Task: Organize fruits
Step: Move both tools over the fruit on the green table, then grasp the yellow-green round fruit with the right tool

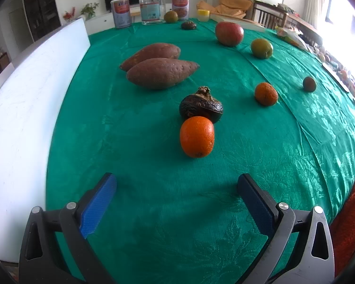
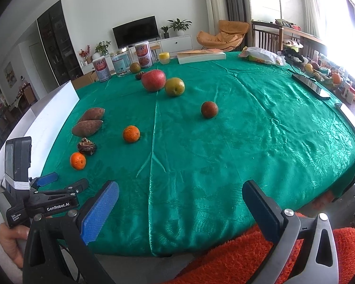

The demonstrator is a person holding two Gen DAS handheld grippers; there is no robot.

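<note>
On the green tablecloth (image 1: 139, 142) a bright orange (image 1: 197, 136) lies just ahead of my open left gripper (image 1: 176, 184), touching a dark shrivelled fruit (image 1: 201, 106) behind it. Two sweet potatoes (image 1: 162, 73) lie side by side further back. A smaller orange (image 1: 266, 93), a brown round fruit (image 1: 309, 84), a green pear (image 1: 261, 48) and a red apple (image 1: 229, 33) sit to the right. My right gripper (image 2: 181, 193) hangs open over the table's near edge, empty. The left gripper (image 2: 66, 181) shows at its left, near the bright orange (image 2: 77, 161).
A white board (image 1: 30, 108) borders the table's left side. Two cans (image 1: 180, 6), a clear jar (image 1: 152, 8), a yellow cup (image 1: 203, 15), another green fruit (image 1: 170, 16) and a book (image 2: 201, 55) stand at the far edge. A phone (image 2: 311, 86) lies at right. An orange fuzzy sleeve (image 2: 224, 260) is below.
</note>
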